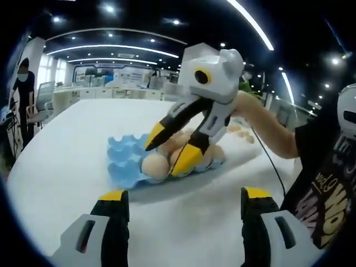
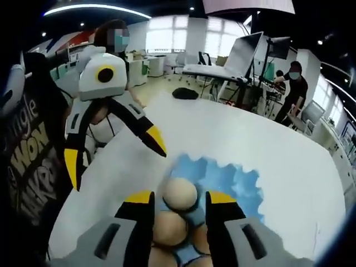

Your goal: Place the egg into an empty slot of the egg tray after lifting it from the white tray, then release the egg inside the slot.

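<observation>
Egg (image 2: pixel 179 193) between right gripper (image 2: pixel 179 201) tips; left gripper (image 1: pixel 181 197) spread wide.

Blue egg tray (image 2: pixel 233 178), beige eggs (image 2: pixel 179 193), white table (image 1: pixel 67 167); jaws black, seemingly yellow-tipped.

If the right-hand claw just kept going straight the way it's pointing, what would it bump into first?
Most likely the egg sitting between its yellow-tipped jaws, resting in the blue egg tray. The right gripper is open around it, already close, though depth is hard to judge.
</observation>
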`<state>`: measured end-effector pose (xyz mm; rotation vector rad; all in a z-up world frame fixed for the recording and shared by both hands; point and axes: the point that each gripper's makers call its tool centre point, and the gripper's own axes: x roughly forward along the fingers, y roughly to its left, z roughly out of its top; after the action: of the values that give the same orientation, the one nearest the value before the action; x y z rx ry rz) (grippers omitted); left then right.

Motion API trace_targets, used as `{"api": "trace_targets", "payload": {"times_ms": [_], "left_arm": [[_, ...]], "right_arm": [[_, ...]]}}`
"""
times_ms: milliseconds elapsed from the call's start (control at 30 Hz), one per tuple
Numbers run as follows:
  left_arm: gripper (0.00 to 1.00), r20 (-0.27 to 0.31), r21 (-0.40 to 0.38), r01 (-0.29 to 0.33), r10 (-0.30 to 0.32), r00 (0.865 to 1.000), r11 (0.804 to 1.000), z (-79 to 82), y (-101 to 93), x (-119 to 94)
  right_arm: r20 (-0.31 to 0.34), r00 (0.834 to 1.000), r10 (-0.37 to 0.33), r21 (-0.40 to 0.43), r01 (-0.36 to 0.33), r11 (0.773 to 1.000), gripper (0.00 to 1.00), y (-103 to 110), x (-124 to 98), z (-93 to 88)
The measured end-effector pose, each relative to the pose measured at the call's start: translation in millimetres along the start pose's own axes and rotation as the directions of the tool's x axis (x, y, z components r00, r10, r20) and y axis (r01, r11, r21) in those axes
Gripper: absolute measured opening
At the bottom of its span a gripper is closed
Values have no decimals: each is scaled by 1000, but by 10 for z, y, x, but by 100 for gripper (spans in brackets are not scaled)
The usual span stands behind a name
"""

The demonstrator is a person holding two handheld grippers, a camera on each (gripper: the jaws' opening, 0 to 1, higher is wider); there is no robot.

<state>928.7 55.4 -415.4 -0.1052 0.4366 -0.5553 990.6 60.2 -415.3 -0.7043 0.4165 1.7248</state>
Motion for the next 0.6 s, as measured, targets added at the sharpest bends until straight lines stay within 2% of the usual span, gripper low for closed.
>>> {"api": "trace_targets", "payload": {"times_ms": [600], "left_arm": [[84, -7, 20, 16, -16, 1000, 1000, 33, -71, 81]], "right_arm": [[50, 996, -76, 38, 74, 996, 42, -63, -351, -127]]}}
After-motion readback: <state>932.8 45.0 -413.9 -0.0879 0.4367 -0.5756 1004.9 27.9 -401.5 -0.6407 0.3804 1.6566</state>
